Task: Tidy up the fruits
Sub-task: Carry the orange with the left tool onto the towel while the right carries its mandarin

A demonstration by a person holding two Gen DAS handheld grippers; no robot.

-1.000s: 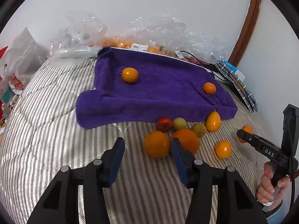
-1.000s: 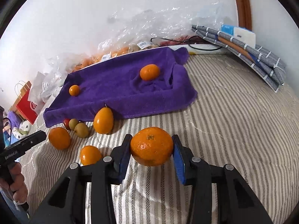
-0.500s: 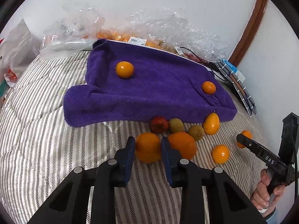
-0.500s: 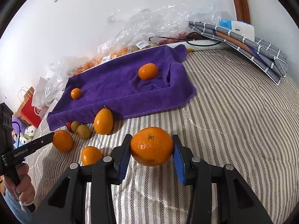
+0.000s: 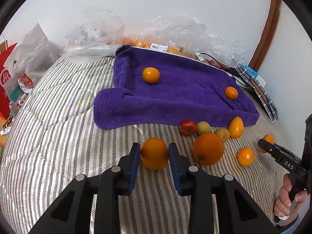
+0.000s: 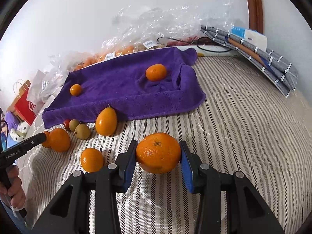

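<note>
Within the last second the left claw (image 5: 154, 157) has closed from wide onto an orange (image 5: 154, 153) on the striped bed (image 5: 58, 136), while the right claw (image 6: 158, 156) still grips a mandarin (image 6: 158, 152); both fruits seem ready for the purple towel (image 5: 185, 89).

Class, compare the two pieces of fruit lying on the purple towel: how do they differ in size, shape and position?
In the right wrist view, the mandarin looks larger and flattened, sitting in a dent near the towel's folded corner. The kumquat looks smaller and rounder, lying at the opposite end on flatter cloth. Both are orange, and no claw touches either.
</note>
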